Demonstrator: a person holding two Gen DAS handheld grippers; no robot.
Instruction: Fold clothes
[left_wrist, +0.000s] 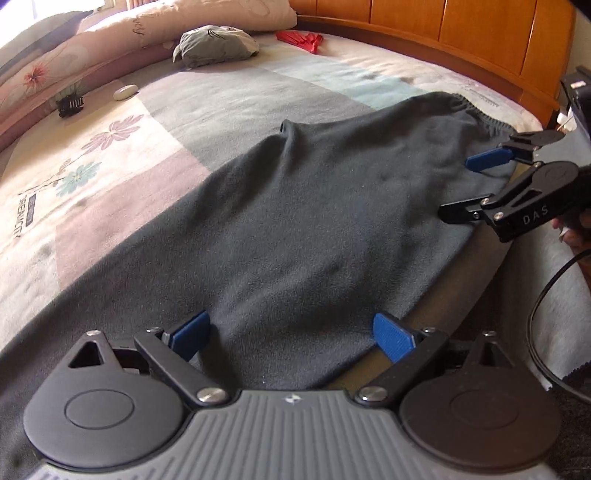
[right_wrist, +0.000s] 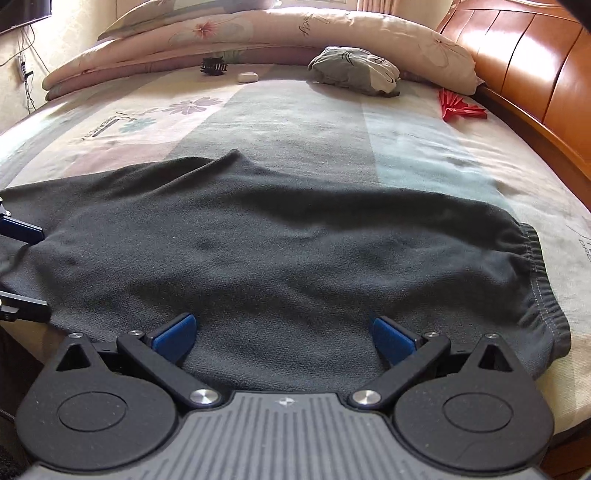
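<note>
Dark grey trousers (right_wrist: 280, 236) spread flat along the near edge of a bed (right_wrist: 424, 147), elastic waistband (right_wrist: 532, 266) toward the wooden headboard (right_wrist: 535, 74), legs trailing off the other way. Cloth mostly smooth, with one raised ridge at the far edge.

Left gripper (left_wrist: 291, 336) low over the leg section, pointed across the bed, blue pads wide apart with fabric lying between them, nothing clasped. Right gripper (right_wrist: 284, 336) low over the near hem by the waistband, likewise spread wide and empty-handed; seen side-on from the left wrist view (left_wrist: 465, 184), one finger above the other, aimed in from the bed's edge.

Likely trouble from here: pinching only the top layer, so the lower layer stays behind and the fold comes out skewed. Uneven lifting between the two ends could also drag the trousers off the near edge.

Further off, at the far side of the bed: a grey bundle (right_wrist: 354, 70), a red folded item (right_wrist: 461, 107), a small white case (right_wrist: 248, 76), a black hair clip (right_wrist: 213, 67), and a rolled floral quilt (right_wrist: 221, 33).
</note>
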